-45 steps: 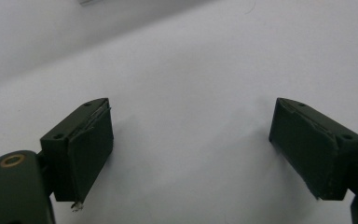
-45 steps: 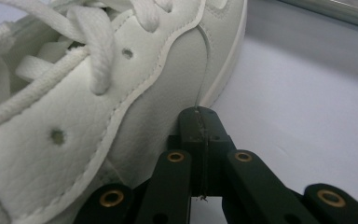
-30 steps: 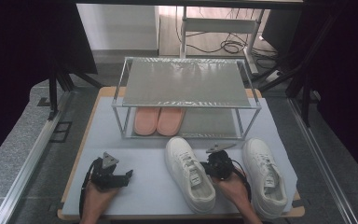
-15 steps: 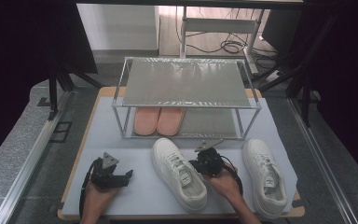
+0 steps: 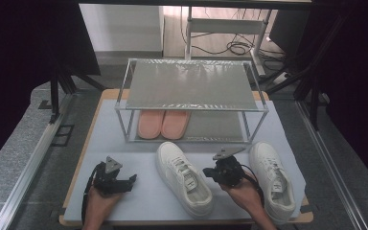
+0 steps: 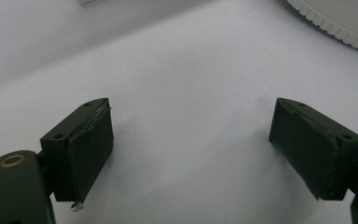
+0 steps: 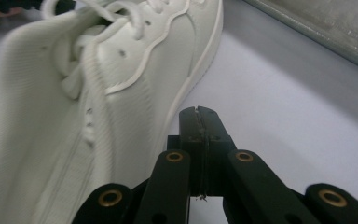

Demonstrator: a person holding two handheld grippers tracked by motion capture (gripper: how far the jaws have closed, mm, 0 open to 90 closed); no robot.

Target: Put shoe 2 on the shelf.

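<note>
White shoe nudged toward the rack

The right gripper [image 5: 210,173] is clenched on nothing and pressed beside the shoe [image 5: 184,177], which lies just in front of the rack [image 5: 191,108]. The left gripper [image 5: 130,179] is released and kept well left of the shoe. A glancing push could spin the shoe, or its toe could be jammed against a rack leg.

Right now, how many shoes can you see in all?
4. One white sneaker lies mid-mat beside the right gripper, another white sneaker at the right edge; two pink slippers sit side by side on the metal rack's lower shelf.
</note>
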